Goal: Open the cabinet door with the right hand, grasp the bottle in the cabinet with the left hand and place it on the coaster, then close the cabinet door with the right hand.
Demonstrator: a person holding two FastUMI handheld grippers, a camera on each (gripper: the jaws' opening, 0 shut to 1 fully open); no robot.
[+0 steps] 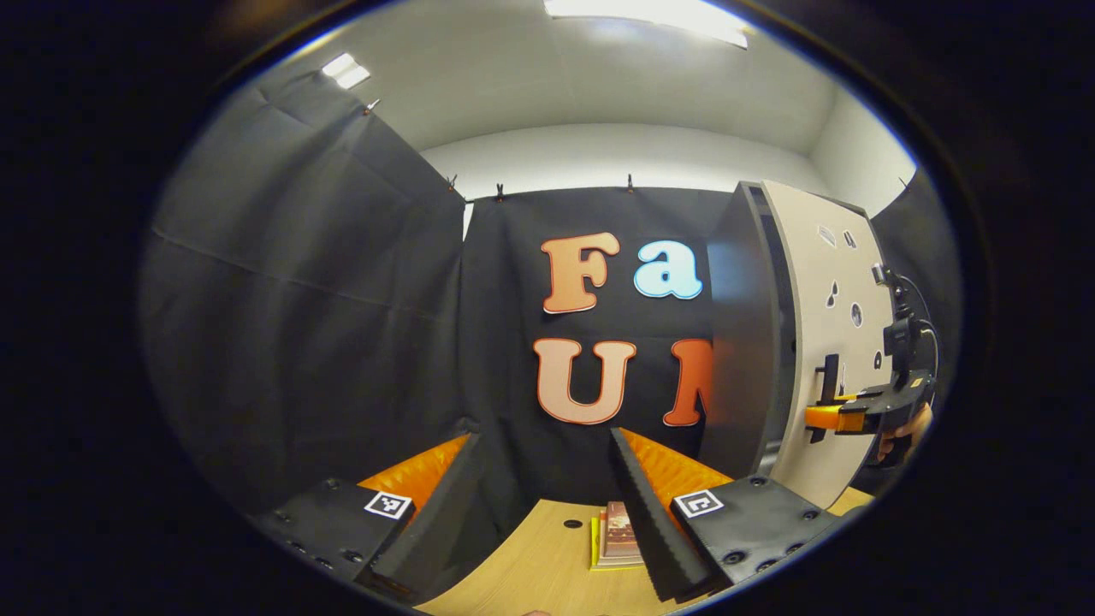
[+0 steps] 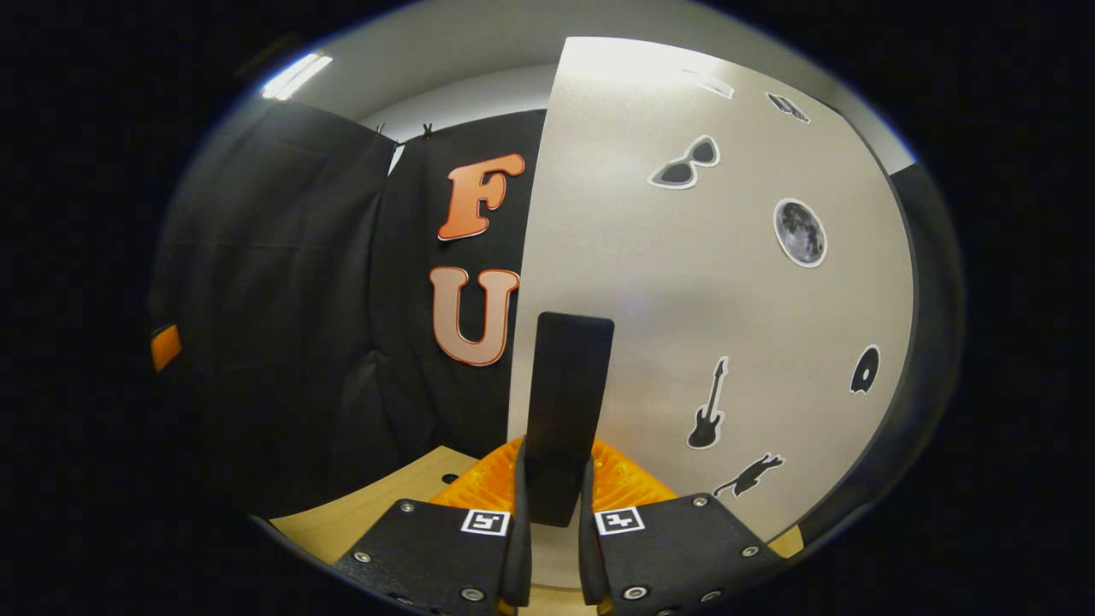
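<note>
Door-opening step is underway. Right gripper (image 2: 554, 547) has its fingers closed on the flat black bar handle (image 2: 567, 402) of the pale grey cabinet door (image 2: 684, 291), decorated with black stickers; seen from the left gripper view, the door (image 1: 834, 342) stands ajar. Left gripper (image 1: 547, 513) hangs back over the light wooden table (image 1: 530, 556), fingers wide and empty. Bottle and coaster are not identifiable, so grasp, placement and closing remain. A small stack of books (image 1: 618, 537) lies between the left fingers' line and the cabinet.
</note>
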